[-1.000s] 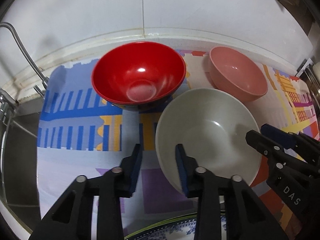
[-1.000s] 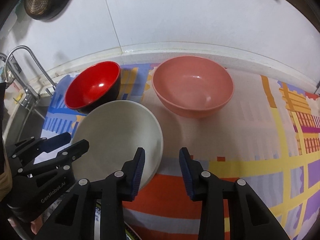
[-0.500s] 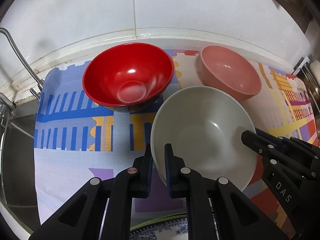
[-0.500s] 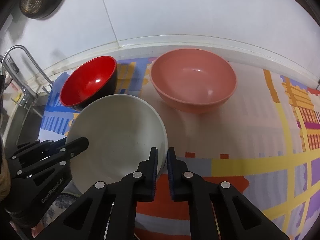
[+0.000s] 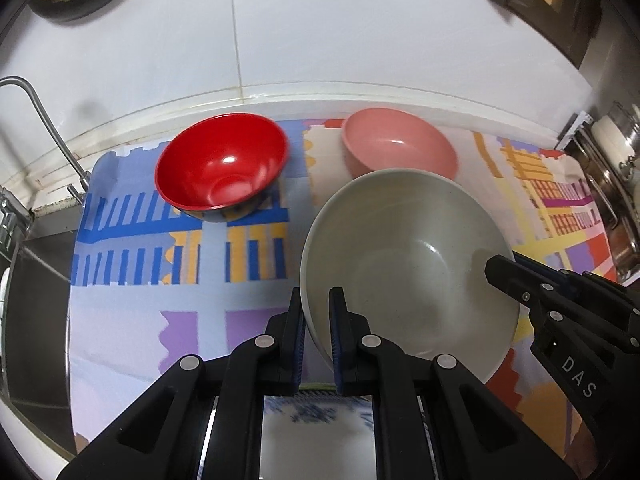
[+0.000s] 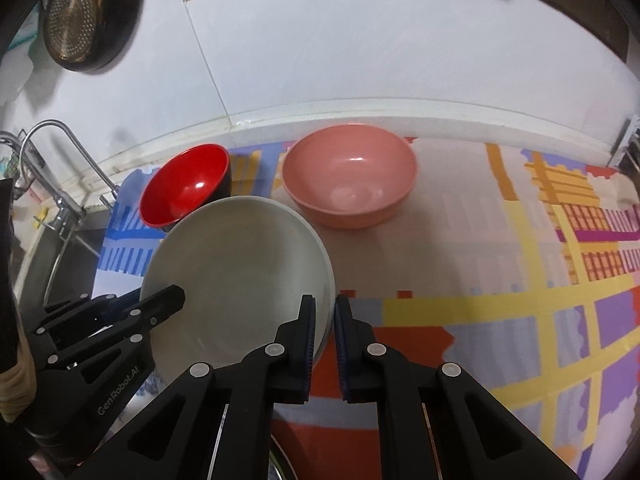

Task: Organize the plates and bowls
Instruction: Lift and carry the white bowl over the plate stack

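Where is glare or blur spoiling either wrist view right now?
Left wrist view: small highlights inside the red bowl and grey bowl; the blue-patterned plate below the left tool is smeared. Right wrist view: a soft sheen in the pink bowl; fisheye bends the counter edge.

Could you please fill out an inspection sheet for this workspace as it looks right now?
Surface: counter covered by a colourful patterned mat.
Job's things: grey bowl held by its rim on both sides; red bowl and pink bowl sit upright on the mat near the wall; a blue-patterned plate lies partly hidden below the grey bowl.
Clutter: nothing seen.
Grippers: left gripper and right gripper both have jaws shut on the grey bowl's rim.
Cables: nothing seen.
Surroundings: white tiled wall, faucet and sink at left, strainer hanging on the wall.
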`<control>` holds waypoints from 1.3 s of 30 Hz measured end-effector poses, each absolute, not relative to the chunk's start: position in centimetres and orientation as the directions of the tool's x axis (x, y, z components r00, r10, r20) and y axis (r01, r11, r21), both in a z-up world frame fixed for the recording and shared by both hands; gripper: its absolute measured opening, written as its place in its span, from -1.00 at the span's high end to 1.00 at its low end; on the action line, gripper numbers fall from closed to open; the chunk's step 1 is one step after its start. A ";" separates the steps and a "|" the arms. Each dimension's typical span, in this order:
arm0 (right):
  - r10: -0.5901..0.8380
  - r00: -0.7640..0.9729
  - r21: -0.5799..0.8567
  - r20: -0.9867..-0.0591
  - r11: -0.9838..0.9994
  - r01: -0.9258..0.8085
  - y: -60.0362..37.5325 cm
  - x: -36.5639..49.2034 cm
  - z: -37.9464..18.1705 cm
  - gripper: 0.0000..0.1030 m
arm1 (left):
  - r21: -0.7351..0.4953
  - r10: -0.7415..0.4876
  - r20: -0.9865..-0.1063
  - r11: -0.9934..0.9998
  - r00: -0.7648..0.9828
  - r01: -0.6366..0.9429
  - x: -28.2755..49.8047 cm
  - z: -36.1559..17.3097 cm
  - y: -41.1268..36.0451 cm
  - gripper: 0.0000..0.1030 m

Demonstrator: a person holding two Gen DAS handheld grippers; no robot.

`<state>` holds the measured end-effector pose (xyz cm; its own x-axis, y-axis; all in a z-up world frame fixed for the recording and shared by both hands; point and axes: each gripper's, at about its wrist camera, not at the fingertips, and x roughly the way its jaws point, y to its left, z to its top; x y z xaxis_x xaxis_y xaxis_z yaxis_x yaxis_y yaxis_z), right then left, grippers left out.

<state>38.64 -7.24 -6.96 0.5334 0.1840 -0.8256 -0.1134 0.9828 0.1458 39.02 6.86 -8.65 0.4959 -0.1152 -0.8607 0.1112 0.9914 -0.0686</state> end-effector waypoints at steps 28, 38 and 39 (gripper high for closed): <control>0.081 0.497 0.120 -0.864 0.992 0.047 -19.5 29.1 -8.4 0.79 | -0.087 -0.201 -0.895 0.954 0.399 0.287 32.3 -10.9 -6.0 0.73; 0.062 0.469 0.110 -0.881 0.991 0.076 -22.2 28.2 -9.7 0.79 | -0.089 -0.205 -0.906 0.947 0.371 0.308 31.5 -12.3 -8.8 0.73; 0.062 0.467 0.110 -0.882 0.991 0.077 -22.4 28.2 -9.8 0.79 | -0.089 -0.205 -0.907 0.947 0.369 0.309 31.5 -12.3 -8.9 0.73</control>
<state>28.15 -22.40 -9.81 0.4672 0.0616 -0.8820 0.0773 0.9909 0.1102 31.46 -8.89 -12.32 0.3689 -0.2052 -0.9065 0.3088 0.9470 -0.0887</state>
